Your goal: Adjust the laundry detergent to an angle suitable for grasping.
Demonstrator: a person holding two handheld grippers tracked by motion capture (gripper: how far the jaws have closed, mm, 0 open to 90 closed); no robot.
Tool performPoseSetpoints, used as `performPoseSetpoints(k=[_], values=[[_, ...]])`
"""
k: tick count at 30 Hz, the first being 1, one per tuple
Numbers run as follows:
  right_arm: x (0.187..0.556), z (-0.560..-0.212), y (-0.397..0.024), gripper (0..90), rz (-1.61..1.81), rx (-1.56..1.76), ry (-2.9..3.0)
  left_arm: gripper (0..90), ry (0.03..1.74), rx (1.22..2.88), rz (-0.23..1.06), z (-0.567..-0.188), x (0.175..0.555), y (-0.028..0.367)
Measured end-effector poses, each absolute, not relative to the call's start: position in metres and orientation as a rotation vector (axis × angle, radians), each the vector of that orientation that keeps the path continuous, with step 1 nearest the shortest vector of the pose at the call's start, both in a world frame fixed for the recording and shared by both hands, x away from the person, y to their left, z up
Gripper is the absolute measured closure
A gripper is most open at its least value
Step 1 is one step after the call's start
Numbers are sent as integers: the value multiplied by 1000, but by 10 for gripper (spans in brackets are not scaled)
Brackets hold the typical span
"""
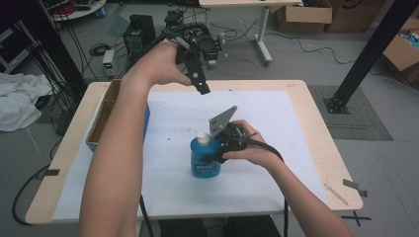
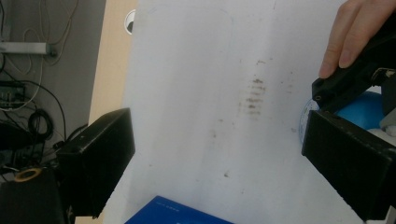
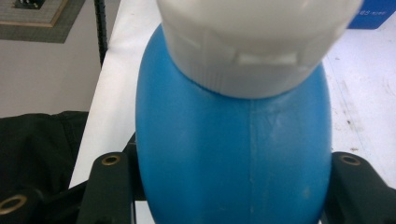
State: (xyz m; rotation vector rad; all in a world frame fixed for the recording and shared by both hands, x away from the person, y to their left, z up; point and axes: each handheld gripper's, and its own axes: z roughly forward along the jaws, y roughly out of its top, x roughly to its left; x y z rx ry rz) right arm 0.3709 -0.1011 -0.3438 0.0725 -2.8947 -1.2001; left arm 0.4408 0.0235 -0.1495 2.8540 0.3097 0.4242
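A blue bottle (image 1: 203, 167) with a white cap (image 1: 203, 138) stands upright on the white sheet (image 1: 257, 118), near the table's front middle. My right gripper (image 1: 211, 154) comes in from the right and is shut on the bottle's body. In the right gripper view the bottle (image 3: 233, 140) sits between both black jaws, with the cap (image 3: 252, 42) above. My left gripper (image 1: 201, 88) hangs open in the air above the far part of the sheet, with nothing between its fingers (image 2: 100, 163). At that view's right edge are the bottle (image 2: 366, 109) and a hand's fingers.
An open cardboard box (image 1: 101, 118) with a blue box (image 1: 146, 116) beside it sits on the table's left side. A thin stick (image 1: 336, 193) lies near the front right corner. A black frame post (image 1: 365, 54) rises beyond the right edge. Cables and equipment lie on the floor behind.
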Motion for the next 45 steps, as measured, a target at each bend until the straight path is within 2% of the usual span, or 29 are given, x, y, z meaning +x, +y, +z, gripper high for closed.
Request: performPoseSetpoints(k=[5, 8, 12, 19, 31, 45], values=[[370, -344, -101, 408, -1203, 43, -2886, 101, 307, 2855, 423, -150, 441, 23], [369, -342, -101, 323, -1213, 23, -2875, 101, 307, 2855, 425, -150, 440, 23], [365, -338, -103, 253, -1210, 4, -2891, 101, 310, 2857, 424, -149, 440, 24], [364, -320, -121, 208, -1239, -57, -2877, 101, 315, 2851, 428, -148, 439, 26], [372, -291, -168, 199, -1316, -253, -2869, 102, 314, 2847, 427, -146, 438, 27], [403, -290, -213, 186, -1222, -941, -2886, 102, 316, 2850, 429, -146, 436, 27]])
